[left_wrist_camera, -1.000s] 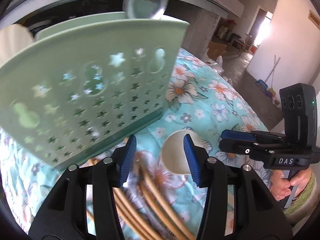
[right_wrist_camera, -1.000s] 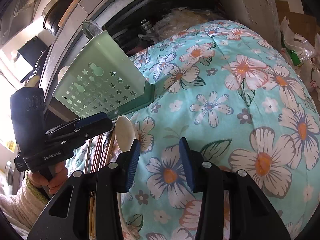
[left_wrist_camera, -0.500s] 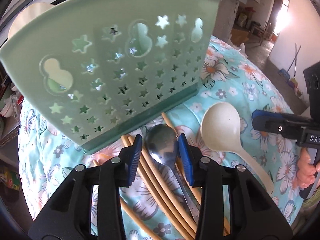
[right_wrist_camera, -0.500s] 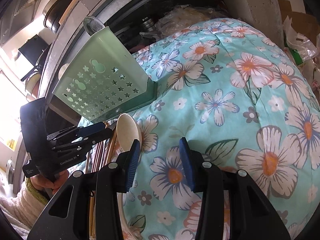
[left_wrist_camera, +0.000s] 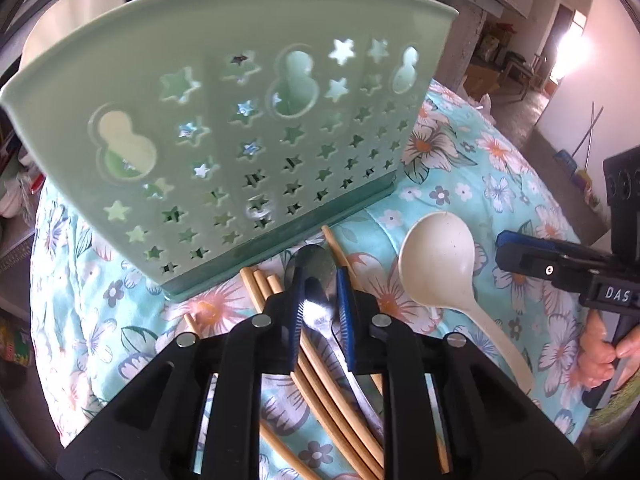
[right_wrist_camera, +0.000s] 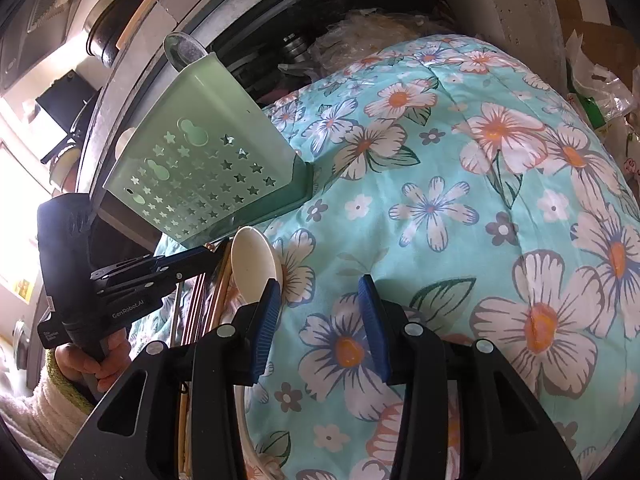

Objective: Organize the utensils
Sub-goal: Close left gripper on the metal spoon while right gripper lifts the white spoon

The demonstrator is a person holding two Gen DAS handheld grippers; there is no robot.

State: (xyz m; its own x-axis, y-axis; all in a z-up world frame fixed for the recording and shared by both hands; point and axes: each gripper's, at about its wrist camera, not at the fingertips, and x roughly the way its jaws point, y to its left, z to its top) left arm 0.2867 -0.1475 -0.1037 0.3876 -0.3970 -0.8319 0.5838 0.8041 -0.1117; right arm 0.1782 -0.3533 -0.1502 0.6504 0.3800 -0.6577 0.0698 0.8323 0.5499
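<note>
A pale green utensil holder (left_wrist_camera: 224, 120) with star holes stands on the floral cloth; it also shows in the right wrist view (right_wrist_camera: 204, 172). A metal spoon (right_wrist_camera: 182, 50) sticks up out of it. My left gripper (left_wrist_camera: 320, 300) is shut on a metal spoon (left_wrist_camera: 316, 276) that lies on several wooden chopsticks (left_wrist_camera: 340, 412) in front of the holder. A cream plastic ladle (left_wrist_camera: 440, 260) lies to the right of it, also in the right wrist view (right_wrist_camera: 252, 260). My right gripper (right_wrist_camera: 320, 308) is open and empty, just right of the ladle.
The floral turquoise cloth (right_wrist_camera: 480, 200) covers a rounded surface that falls away at the edges. A counter with a dark pot (right_wrist_camera: 116, 20) is behind the holder. The right gripper's body (left_wrist_camera: 580, 272) sits to the right of the ladle.
My left gripper dropped down from the holder's side to the spoon and its jaws closed on the bowl end. The right gripper barely moved.
</note>
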